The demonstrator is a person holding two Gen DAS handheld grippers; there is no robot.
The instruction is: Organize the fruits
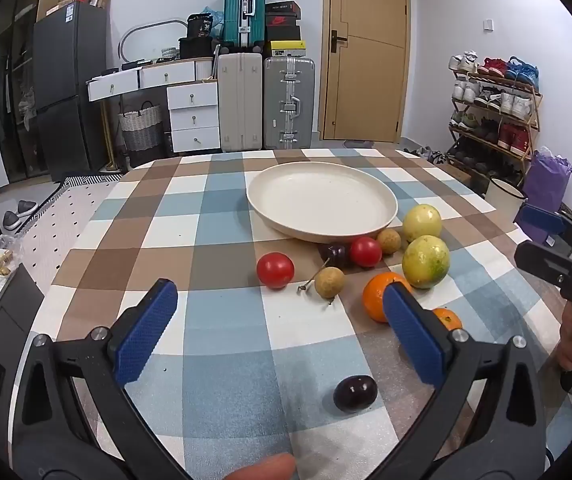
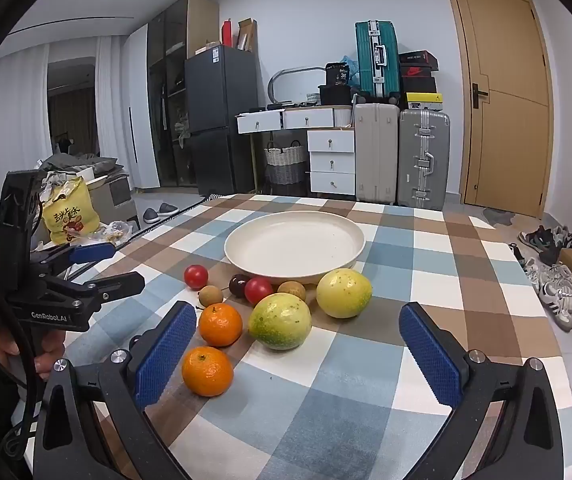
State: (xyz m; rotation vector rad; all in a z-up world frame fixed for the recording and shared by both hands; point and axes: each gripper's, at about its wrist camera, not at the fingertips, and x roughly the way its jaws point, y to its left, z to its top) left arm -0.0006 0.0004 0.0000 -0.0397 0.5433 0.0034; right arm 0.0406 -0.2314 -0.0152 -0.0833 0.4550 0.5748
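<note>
A cream plate (image 1: 322,204) (image 2: 294,244) sits empty on the checked table. In front of it lie two red tomatoes (image 1: 275,270) (image 2: 196,276), two brown longans (image 1: 329,282) (image 2: 210,295), two yellow-green fruits (image 1: 425,261) (image 2: 280,321), two oranges (image 1: 378,298) (image 2: 207,371) and a dark plum (image 1: 333,254) (image 2: 239,285). Another dark plum (image 1: 355,393) lies between the fingers of my open left gripper (image 1: 278,320). My open right gripper (image 2: 298,356) is empty, near the oranges and the nearer yellow-green fruit.
The table's edges (image 1: 86,216) (image 2: 526,280) drop to the floor on both sides. A yellow snack bag (image 2: 70,212) lies to the left, a shoe rack (image 1: 494,116) to the right. Suitcases (image 1: 266,108) and drawers stand behind.
</note>
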